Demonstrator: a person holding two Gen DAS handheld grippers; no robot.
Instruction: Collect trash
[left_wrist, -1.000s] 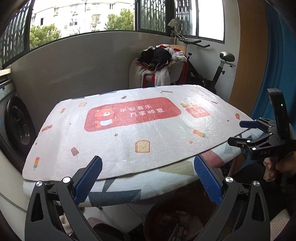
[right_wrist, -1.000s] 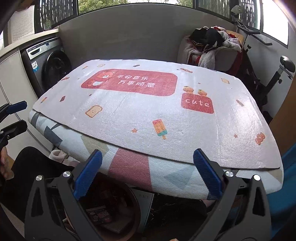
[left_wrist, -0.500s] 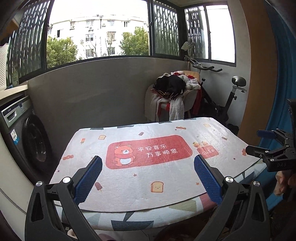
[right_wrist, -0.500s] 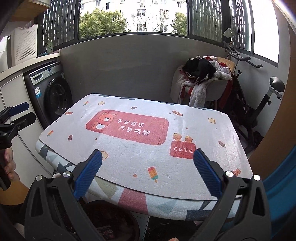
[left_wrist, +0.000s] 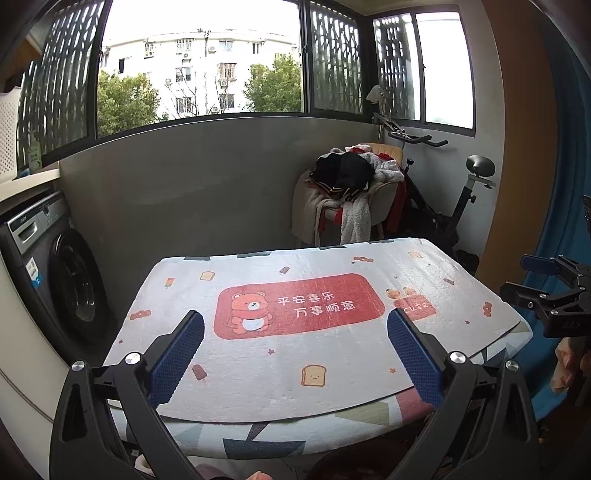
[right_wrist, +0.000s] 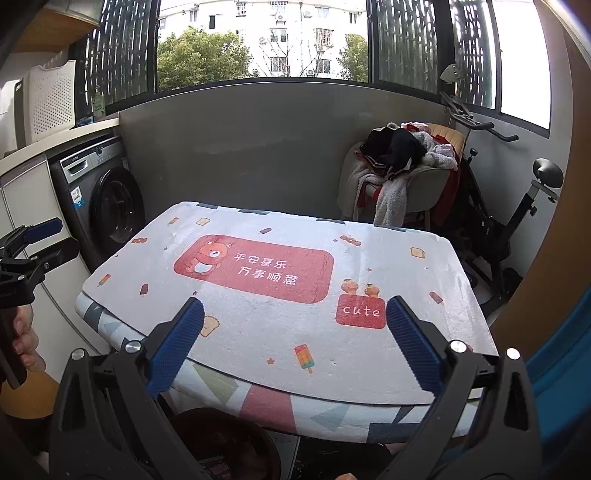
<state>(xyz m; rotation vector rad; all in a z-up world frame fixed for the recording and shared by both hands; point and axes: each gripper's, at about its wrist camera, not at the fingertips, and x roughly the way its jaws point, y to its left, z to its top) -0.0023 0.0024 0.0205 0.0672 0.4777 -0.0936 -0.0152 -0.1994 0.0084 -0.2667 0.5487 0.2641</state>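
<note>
My left tool (left_wrist: 295, 354) and my right tool (right_wrist: 295, 341) both hang spread wide and empty above the tabletop (right_wrist: 369, 413) with its bear mat (right_wrist: 258, 273), while the dark trash bin (right_wrist: 225, 443) sits below its near edge.

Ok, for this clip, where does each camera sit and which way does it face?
Left wrist: on the left gripper, facing across the table to the window; its open blue fingers show, with the right gripper at right.
Right wrist: on the right gripper, facing the same table from further right; the left gripper and a hand show at left.
Shared: bear mat, washing machine, clothes chair, exercise bike.
</note>
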